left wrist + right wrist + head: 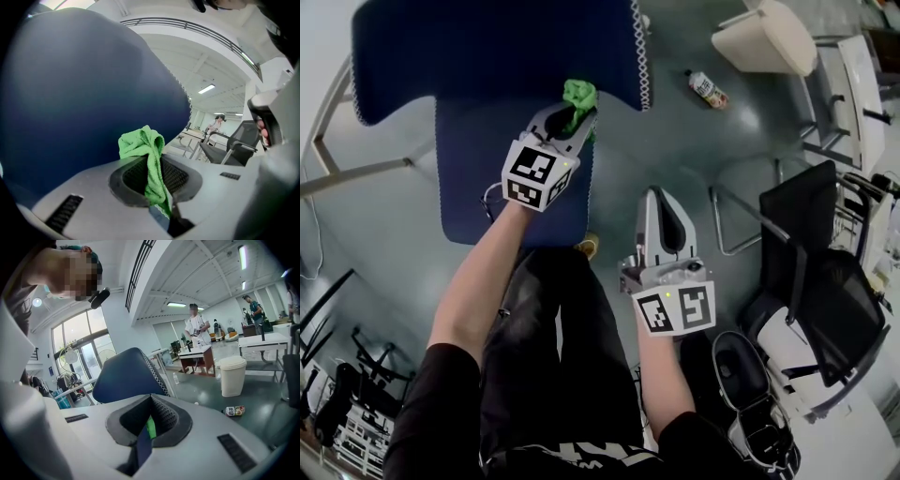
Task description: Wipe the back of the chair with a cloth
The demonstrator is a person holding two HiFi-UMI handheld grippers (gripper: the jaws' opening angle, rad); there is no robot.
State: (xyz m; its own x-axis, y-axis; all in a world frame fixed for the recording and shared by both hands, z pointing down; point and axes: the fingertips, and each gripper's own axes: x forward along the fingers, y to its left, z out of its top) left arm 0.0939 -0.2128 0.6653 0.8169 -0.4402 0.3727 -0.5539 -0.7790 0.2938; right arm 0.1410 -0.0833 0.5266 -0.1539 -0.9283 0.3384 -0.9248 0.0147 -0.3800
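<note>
A dark blue chair stands in front of me in the head view, its back (487, 47) at the top and its seat (478, 178) below. My left gripper (578, 117) is shut on a bunched green cloth (579, 96) right at the lower right part of the chair's back. In the left gripper view the cloth (145, 145) sticks up from between the jaws against the blue backrest (79, 93). My right gripper (661, 195) hangs shut and empty over the floor, to the right of the seat. The right gripper view shows the chair (126, 373) ahead.
A small bottle (707, 89) lies on the floor beyond the chair, beside a white bin (766, 37). A black office chair (820, 272) and a metal chair frame (741, 220) stand at the right. People (197, 331) and tables are far off in the room.
</note>
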